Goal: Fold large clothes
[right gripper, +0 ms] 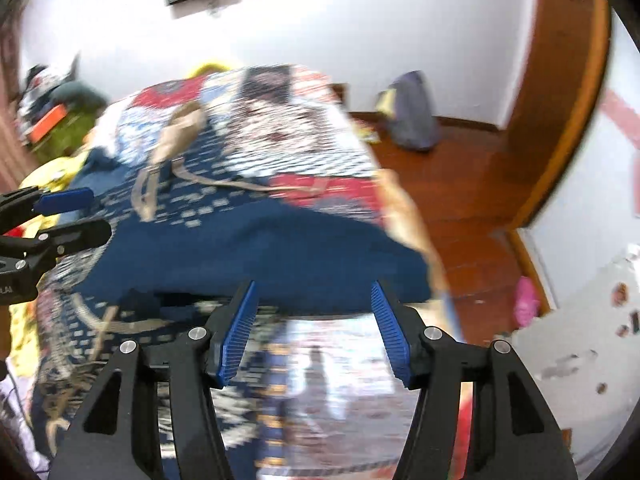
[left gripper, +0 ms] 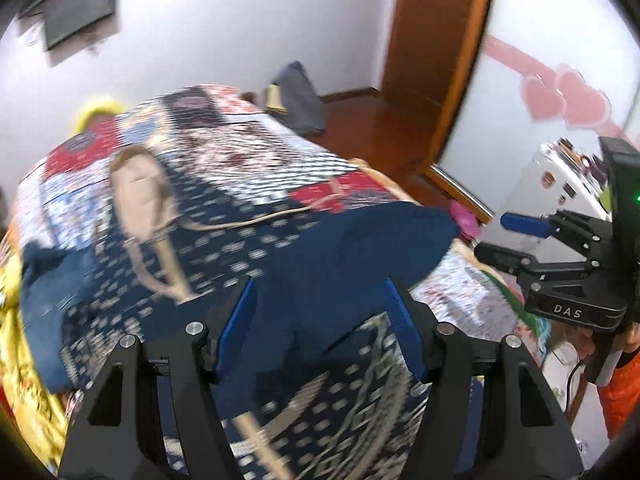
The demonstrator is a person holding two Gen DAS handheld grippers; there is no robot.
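A grey-purple fabric bag (right gripper: 414, 114) slumps on the reddish wooden floor (right gripper: 460, 184) at two o'clock; a dark wall-mounted screen (left gripper: 78, 10) hangs at eleven.

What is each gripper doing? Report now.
Left gripper: open, holding nothing, over the navy garment.
Right gripper: open, empty.

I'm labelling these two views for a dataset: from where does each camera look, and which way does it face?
Left wrist: sits on the left gripper, open, facing along its fingers over the navy garment on the bed toward the white wall; the right gripper shows at right.
Right wrist: sits on the right gripper, open, facing the same way over the garment's edge; the left gripper shows at left.
Both share the garment, the patterned bedspread, the wall screen and the bag on the floor.
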